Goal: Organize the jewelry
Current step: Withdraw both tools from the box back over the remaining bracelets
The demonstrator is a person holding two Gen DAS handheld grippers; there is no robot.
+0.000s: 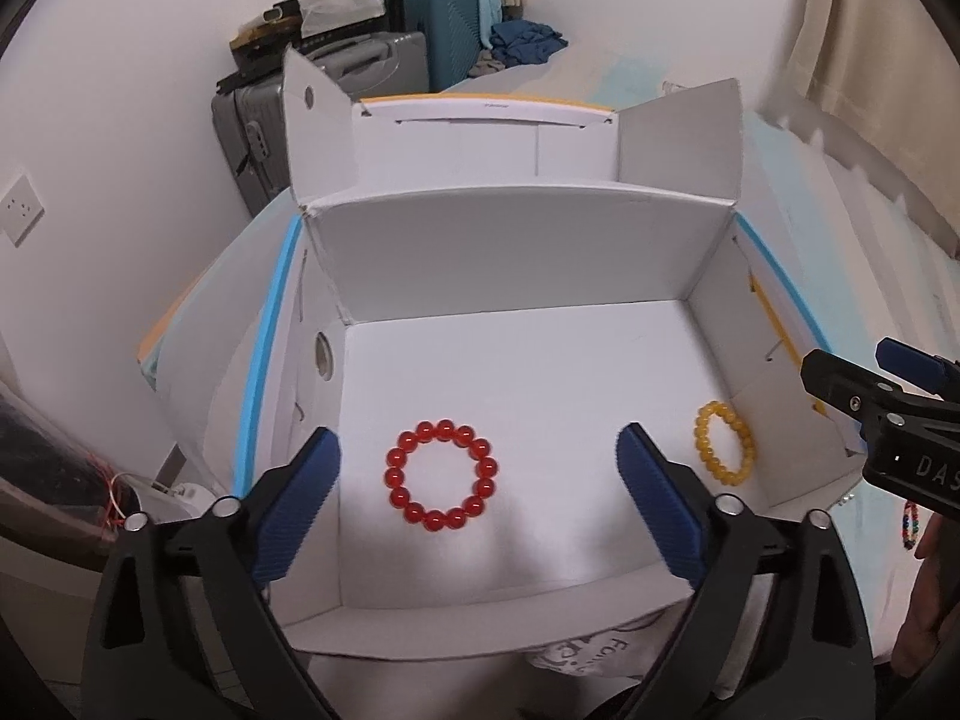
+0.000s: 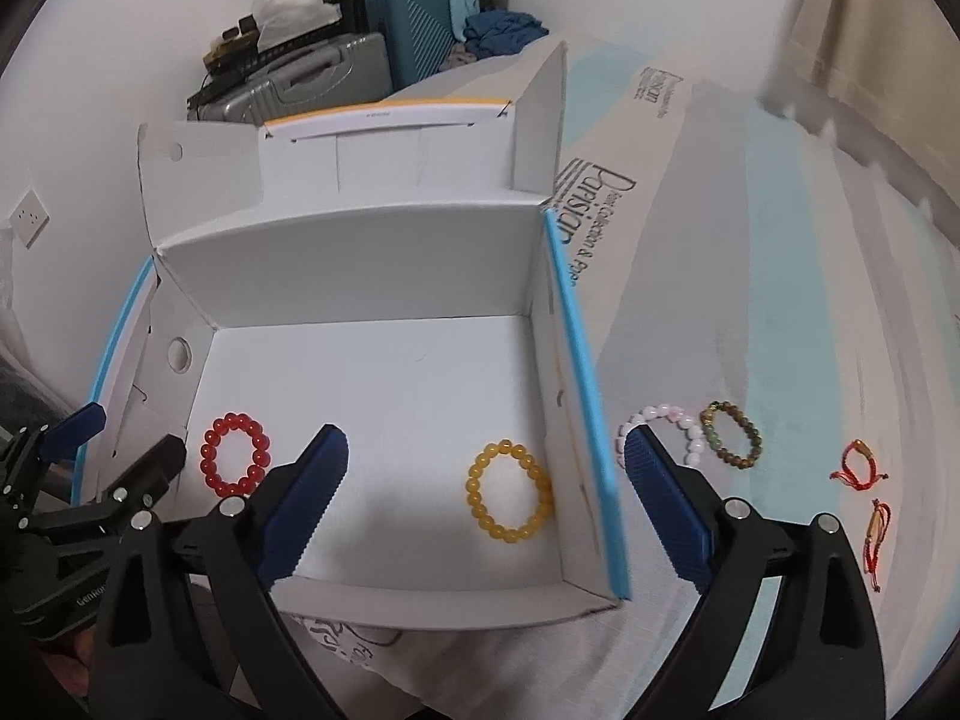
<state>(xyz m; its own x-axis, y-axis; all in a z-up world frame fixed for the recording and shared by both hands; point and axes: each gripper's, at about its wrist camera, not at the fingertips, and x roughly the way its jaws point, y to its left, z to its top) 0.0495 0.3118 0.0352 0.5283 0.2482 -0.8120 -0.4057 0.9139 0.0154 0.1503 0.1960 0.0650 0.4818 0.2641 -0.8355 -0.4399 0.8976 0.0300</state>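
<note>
White cardboard forms an open box (image 1: 708, 252) sitting on a bed sheet (image 2: 780, 276) printed with the word "Parisian" and smaller script beside it. The letters "DAS" show on the right gripper's (image 2: 486, 510) body in the left view; a partly hidden word beginning "Gen" shows on the left gripper (image 1: 480, 498) in the right view.

Both sets of jaws stand wide apart and hold nothing. A red bead bracelet (image 1: 441, 476) lies flat on the box floor between the left jaws. A yellow bead bracelet (image 2: 510, 492) lies between the right jaws, close to the blue-edged right wall.

Outside that wall, on the sheet, lie a pink bracelet (image 2: 666, 420), a green-brown bracelet (image 2: 732, 435) and two red cord pieces (image 2: 858, 468). Most of the box floor is bare.
</note>
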